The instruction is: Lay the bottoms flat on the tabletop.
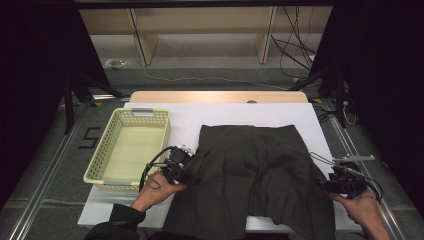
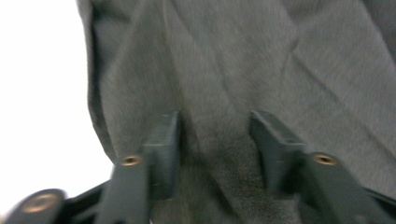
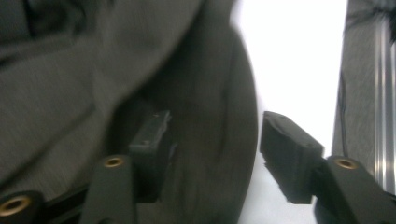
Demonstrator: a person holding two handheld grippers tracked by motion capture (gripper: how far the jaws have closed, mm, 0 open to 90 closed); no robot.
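Noted dark garment (image 1: 255, 175) spread beside basket (image 1: 131, 148) for folding, left claw (image 1: 186, 171) and right claw (image 1: 325, 184) parted, gripping nothing, at its side edges.

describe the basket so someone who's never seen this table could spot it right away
Look at the white table; on its left part, left of the dark grey garment, sits the basket. It is pale yellow plastic, rectangular, with perforated walls, the only light-coloured container there.
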